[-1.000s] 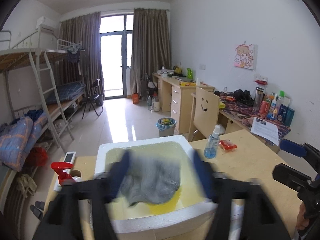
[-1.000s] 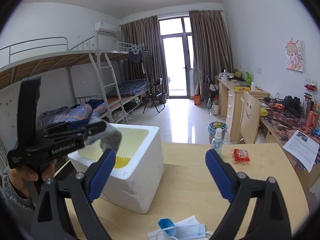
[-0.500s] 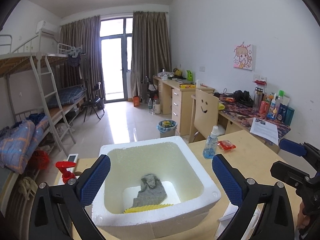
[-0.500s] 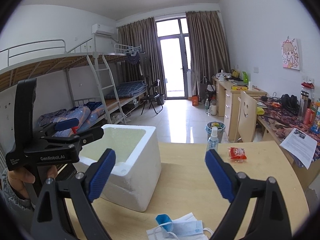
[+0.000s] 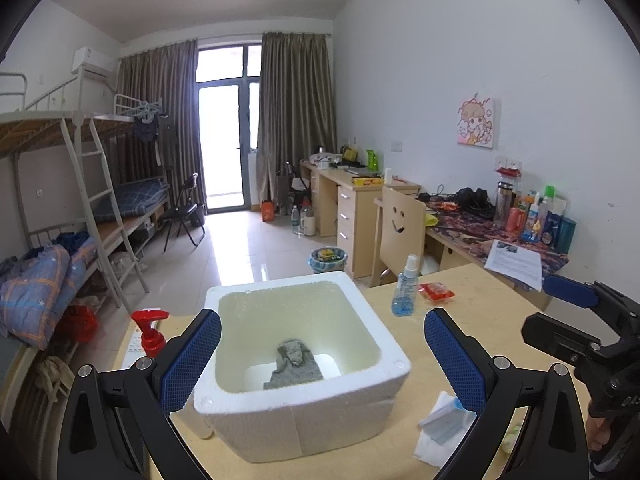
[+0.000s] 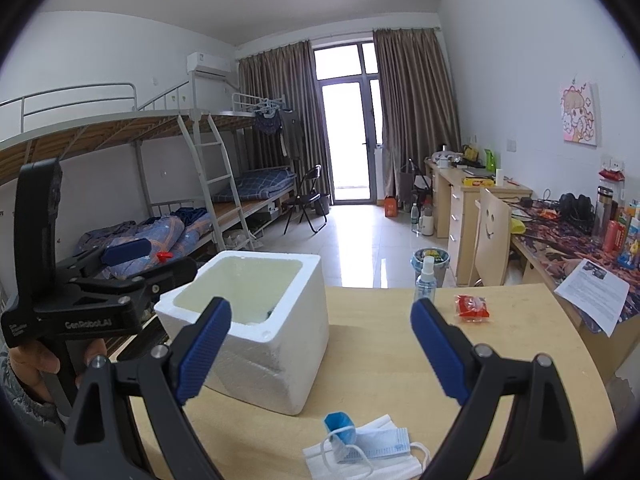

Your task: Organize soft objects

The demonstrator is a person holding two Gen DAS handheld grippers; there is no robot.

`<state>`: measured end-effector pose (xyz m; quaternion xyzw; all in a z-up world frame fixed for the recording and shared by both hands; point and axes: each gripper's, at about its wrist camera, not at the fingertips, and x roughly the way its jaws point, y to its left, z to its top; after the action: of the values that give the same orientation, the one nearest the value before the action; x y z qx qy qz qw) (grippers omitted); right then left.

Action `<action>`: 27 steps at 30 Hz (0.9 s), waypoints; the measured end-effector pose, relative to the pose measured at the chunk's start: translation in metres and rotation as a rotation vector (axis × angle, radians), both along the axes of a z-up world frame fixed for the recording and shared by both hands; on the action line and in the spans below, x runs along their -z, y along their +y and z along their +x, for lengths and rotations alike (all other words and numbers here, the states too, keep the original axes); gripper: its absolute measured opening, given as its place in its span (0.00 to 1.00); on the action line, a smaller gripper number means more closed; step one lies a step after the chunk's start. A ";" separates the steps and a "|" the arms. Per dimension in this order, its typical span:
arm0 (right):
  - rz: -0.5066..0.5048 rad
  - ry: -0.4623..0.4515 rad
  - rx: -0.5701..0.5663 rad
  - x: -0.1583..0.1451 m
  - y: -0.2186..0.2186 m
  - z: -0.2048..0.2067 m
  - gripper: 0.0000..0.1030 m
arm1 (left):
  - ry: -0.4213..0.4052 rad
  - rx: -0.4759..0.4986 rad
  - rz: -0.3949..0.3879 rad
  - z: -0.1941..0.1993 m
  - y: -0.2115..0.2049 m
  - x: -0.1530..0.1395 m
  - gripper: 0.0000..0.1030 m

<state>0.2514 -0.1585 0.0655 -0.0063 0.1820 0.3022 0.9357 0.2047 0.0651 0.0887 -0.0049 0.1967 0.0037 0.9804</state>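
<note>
Left tongs (image 5: 322, 354) released, jaws spread wide, having just been opening, with nothing between the pads; held just above the near rim of the box (image 5: 394, 354), which stands on the tabletop (image 5: 472, 312). Grey cloth (image 5: 294, 366) lying crumpled on the box floor, near its centre, apart from both tongs. Right tongs (image 6: 320, 346) likewise released, jaws wide and empty, held over the tabletop to the right of the box. Face masks (image 6: 376, 446) lying flat on a white tissue at the near edge of the tabletop, below the right tongs and near the box's right corner. Spray bottle (image 5: 405, 292) upright at the far edge of the tabletop, right of the box; red packet (image 5: 437, 292) flat just beside it, on its right. Red pump bottle (image 5: 150, 332) upright left of the box. A hand (image 6: 44, 356) visible at the left of the right wrist view, gripping the handle of the left tongs.
</note>
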 end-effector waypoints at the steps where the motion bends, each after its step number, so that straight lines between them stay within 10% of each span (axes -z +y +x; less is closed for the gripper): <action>1: 0.002 -0.004 0.000 -0.001 -0.001 -0.003 0.91 | -0.002 0.004 -0.004 -0.003 -0.001 -0.001 0.99; 27: 0.027 -0.091 0.012 -0.012 -0.035 -0.093 0.92 | -0.129 0.033 0.001 -0.110 -0.036 -0.014 0.99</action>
<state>0.1582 -0.1937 0.0780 -0.0066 0.1352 0.2984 0.9448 0.0943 0.0294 0.1025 -0.0014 0.1330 -0.0129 0.9910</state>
